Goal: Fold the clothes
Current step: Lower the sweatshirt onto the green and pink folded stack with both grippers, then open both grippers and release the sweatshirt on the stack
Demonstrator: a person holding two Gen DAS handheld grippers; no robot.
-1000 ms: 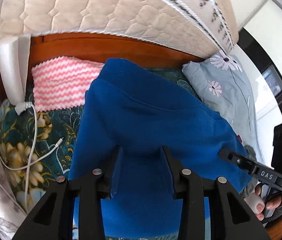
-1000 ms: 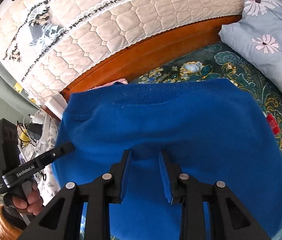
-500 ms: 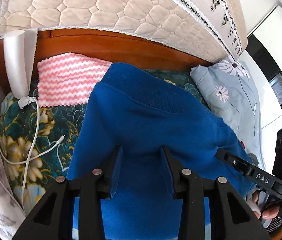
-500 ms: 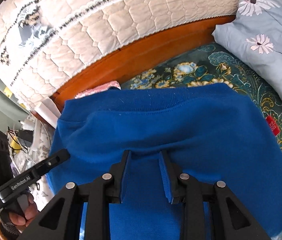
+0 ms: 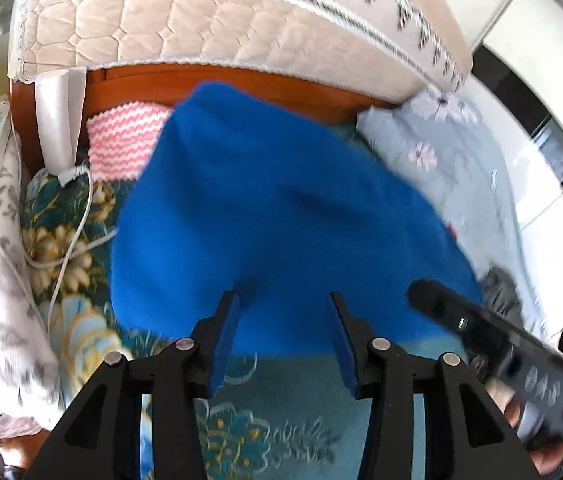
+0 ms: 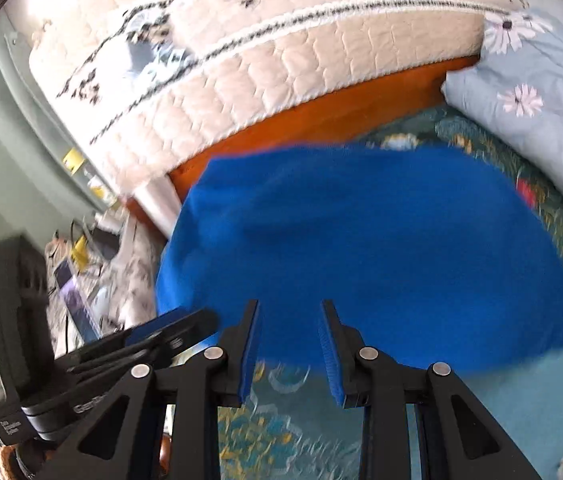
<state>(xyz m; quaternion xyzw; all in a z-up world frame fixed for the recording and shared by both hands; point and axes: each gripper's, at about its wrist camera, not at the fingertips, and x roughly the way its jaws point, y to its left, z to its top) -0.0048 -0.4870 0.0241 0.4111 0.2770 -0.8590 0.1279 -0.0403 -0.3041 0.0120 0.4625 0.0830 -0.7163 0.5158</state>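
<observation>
A blue sweatshirt (image 5: 281,216) lies folded on the floral bedspread (image 5: 281,432), also in the right wrist view (image 6: 369,256). My left gripper (image 5: 284,300) is open and empty, its tips at the garment's near edge, not holding it. My right gripper (image 6: 290,308) is open and empty, just at the near edge of the blue fabric. Each gripper shows in the other's view: the right one at the lower right (image 5: 493,336), the left one at the lower left (image 6: 153,340). Both views are motion-blurred.
A quilted headboard (image 5: 209,20) on a wooden frame (image 5: 241,84) stands behind. A pink zigzag cloth (image 5: 125,140) lies far left, a flowered pillow (image 5: 453,168) at right. White cables (image 5: 77,232) trail on the left. A cluttered bedside area (image 6: 81,264) lies beyond.
Both grippers have opened wider and pulled back toward me, off the sweatshirt. The bedspread now shows beneath the fingers. The garment lies released.
</observation>
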